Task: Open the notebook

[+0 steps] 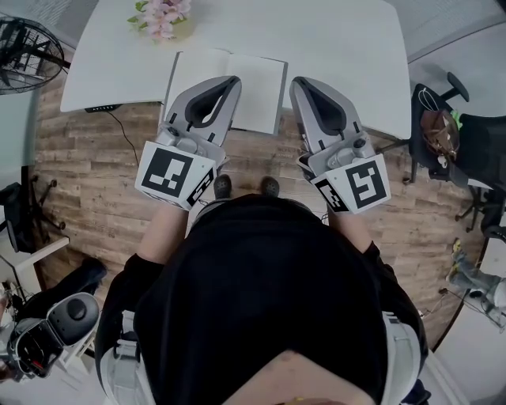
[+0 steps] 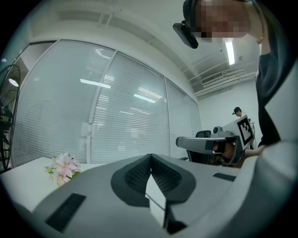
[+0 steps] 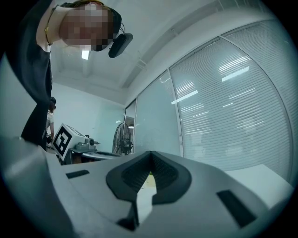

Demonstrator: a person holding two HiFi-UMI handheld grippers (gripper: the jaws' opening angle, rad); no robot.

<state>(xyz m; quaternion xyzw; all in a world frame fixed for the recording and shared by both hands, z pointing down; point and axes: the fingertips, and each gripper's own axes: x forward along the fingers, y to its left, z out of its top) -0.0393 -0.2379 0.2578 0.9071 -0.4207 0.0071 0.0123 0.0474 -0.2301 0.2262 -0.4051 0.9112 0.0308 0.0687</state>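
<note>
The notebook (image 1: 249, 87) lies open on the white table (image 1: 340, 47), its pale pages facing up, close to the near edge. My left gripper (image 1: 233, 79) hovers over the notebook's lower left part with its jaws together and nothing between them. To the right of the notebook, my right gripper (image 1: 299, 81) is held beside its right edge, jaws also closed and empty. In the left gripper view the dark pads meet at the tip of my left gripper (image 2: 150, 155). The right gripper view shows the same closed tip on my right gripper (image 3: 150, 153). Neither gripper visibly touches a page.
A bunch of pink flowers (image 1: 162, 17) stands at the table's far side, left of the notebook. A floor fan (image 1: 24, 51) is at the far left and a black office chair (image 1: 443, 126) at the right. Wooden floor shows under the person's shoes (image 1: 245, 187).
</note>
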